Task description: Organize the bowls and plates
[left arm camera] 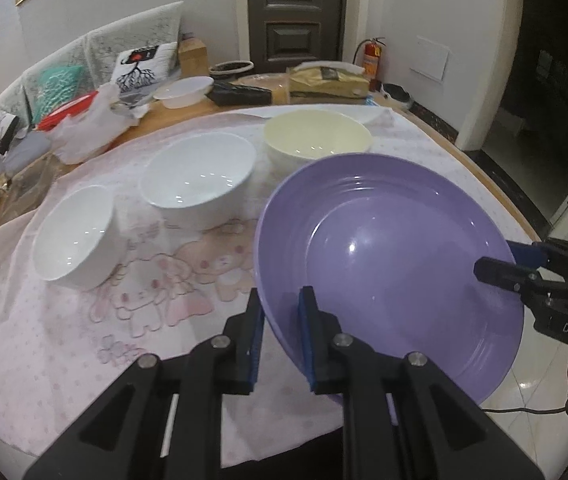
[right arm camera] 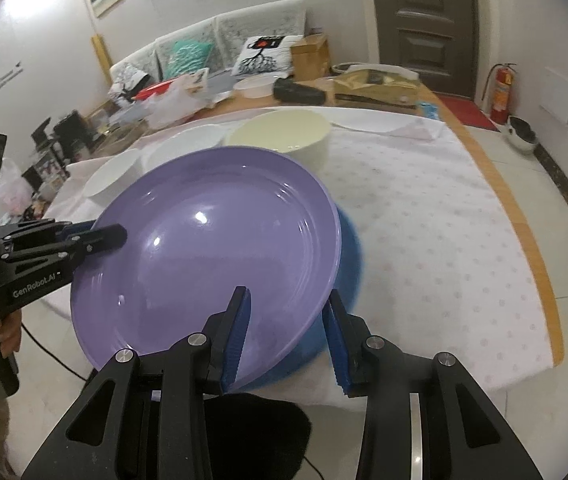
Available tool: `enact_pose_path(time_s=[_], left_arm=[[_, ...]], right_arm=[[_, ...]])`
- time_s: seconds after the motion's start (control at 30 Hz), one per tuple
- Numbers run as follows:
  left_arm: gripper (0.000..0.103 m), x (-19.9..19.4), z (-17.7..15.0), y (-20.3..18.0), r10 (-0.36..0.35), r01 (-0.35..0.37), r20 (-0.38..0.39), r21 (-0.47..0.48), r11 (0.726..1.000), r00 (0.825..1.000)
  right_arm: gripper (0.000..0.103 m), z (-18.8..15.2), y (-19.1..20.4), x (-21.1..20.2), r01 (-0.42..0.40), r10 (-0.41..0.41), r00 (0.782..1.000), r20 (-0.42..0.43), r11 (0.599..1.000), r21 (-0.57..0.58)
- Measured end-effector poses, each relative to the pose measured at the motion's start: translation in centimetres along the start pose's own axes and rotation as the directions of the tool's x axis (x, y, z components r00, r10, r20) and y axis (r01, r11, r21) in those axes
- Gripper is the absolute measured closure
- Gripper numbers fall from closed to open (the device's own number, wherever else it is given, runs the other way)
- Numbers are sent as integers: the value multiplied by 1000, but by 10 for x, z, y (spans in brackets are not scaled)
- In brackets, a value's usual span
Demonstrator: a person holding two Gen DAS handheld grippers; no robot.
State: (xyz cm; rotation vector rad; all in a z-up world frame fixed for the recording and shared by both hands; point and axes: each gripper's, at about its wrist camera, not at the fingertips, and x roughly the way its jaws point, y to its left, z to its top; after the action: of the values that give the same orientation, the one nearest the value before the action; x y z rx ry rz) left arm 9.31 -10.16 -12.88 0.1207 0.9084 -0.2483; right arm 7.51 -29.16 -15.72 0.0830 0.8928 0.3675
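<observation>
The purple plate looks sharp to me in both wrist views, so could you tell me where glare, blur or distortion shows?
Left wrist view: small ceiling-light glints on the purple plate, table edge bowed by the fisheye, corners vignetted. Right wrist view: similar glints on the plate, the blue dish beneath it motion-smeared, background sofa soft.

The purple plate (left arm camera: 396, 248) looks glazed, smooth and glossy, catching lamp glints. Beyond it the white bowls (left arm camera: 200, 184) and the cream bowl (left arm camera: 318, 134) shine the same way. Under the plate lies a matt printed cloth (left arm camera: 164, 300) with a faint woven texture. The gripper fingers (left arm camera: 312, 336) are matt black plastic with ribbed blue pads and bright metal pins.
</observation>
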Motion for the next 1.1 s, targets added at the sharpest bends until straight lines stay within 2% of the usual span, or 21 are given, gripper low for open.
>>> enact_pose_path(time_s=[0.17,0.47,0.9,1.1], left_arm=[[87,7,0,-11,28,-27,-18,38,999,999],[85,19,-2,-17,86,-82,-47,81,993,995],[84,31,-2,-15,152,-146,-44,114,983,987],[84,34,-3,-9,132,-127,-47,99,987,990]], right_arm=[[71,-4,-12,4,10,-10,1000,-12,1000,7],[69,-8,-12,12,4,-4,1000,-27,1000,-6],[69,-9,-9,22,14,-15,999,-45,999,-29],[69,-8,-9,22,15,-16,999,-49,999,-28]])
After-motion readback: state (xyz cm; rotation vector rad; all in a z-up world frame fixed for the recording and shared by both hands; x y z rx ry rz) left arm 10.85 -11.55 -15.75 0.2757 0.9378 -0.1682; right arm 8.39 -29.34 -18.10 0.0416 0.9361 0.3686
